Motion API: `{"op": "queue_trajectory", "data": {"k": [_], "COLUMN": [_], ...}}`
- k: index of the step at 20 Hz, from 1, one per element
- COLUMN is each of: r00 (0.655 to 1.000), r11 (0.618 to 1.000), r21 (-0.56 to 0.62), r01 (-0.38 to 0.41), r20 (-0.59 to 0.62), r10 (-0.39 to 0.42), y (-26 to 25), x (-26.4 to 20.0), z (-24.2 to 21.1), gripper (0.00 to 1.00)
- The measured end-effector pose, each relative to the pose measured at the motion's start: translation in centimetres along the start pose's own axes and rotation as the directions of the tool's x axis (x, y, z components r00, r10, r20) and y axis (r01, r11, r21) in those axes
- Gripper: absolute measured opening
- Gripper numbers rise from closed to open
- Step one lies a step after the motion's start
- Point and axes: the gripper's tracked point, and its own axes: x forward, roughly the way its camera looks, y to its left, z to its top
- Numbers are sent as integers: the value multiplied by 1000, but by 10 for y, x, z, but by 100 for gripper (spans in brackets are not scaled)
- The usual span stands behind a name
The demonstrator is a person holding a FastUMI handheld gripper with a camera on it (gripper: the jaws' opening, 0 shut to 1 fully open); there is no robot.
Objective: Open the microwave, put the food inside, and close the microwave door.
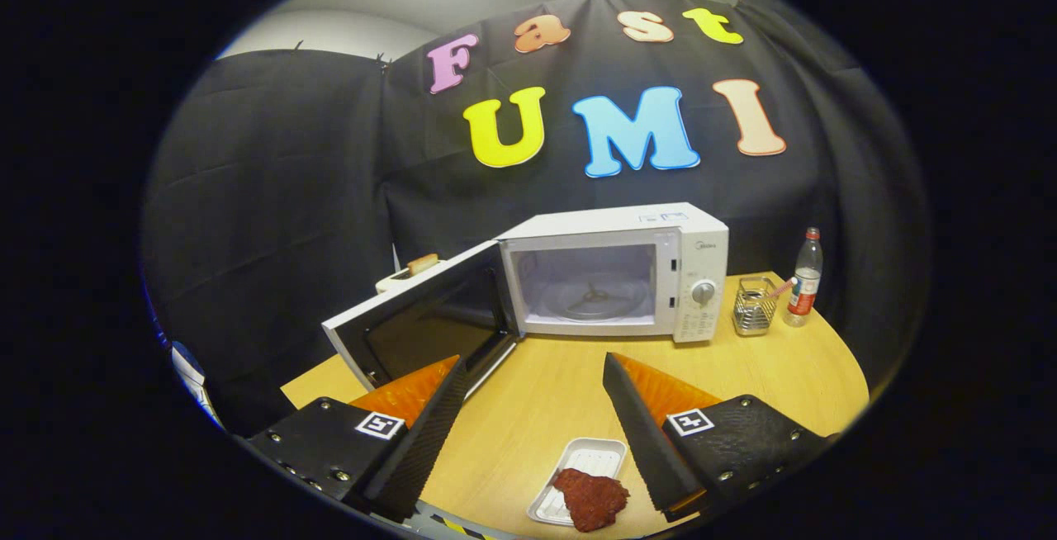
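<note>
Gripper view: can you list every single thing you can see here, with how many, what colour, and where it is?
table: one, light wood, under everything
microwave: one, white, at the back of the table, cavity empty apart from its turntable
microwave door: one, white frame with dark window, swung wide open to the side
tray: one, white, on the table between the fingers
food: one piece, dark red-brown, lying on the tray and hanging over its near edge
wire basket: one, silvery, beside the microwave's control side
bottle: one, clear with a red cap, upright next to the basket
toaster: one, white, behind the open door, toast sticking out
hand-held gripper: one, fingers open, holding nothing
</note>
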Motion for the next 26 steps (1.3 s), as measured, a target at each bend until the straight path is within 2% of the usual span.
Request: {"op": "queue_trajectory", "data": {"k": [7, 18, 19, 20, 24, 25, 26], "r00": [986, 930, 925, 919, 901, 899, 895], "r11": [991, 951, 945, 939, 912, 907, 904], "r21": [94, 272, 284, 302, 369, 377, 381], "r01": [92, 149, 162, 167, 180, 187, 194], "r20": [-149, -365, -378, -393, -435, -437, -447], "r10": [-77, -41, -45, -38, -2, -4, -4], "y": [-50, -56, -56, -57, -52, -53, -53], "x": [-15, -35, -36, -35, -35, -32, -33], "z": [-60, -151, -156, -160, -175, -178, -181], "gripper": [100, 100, 90, 84, 84, 80, 71]}}
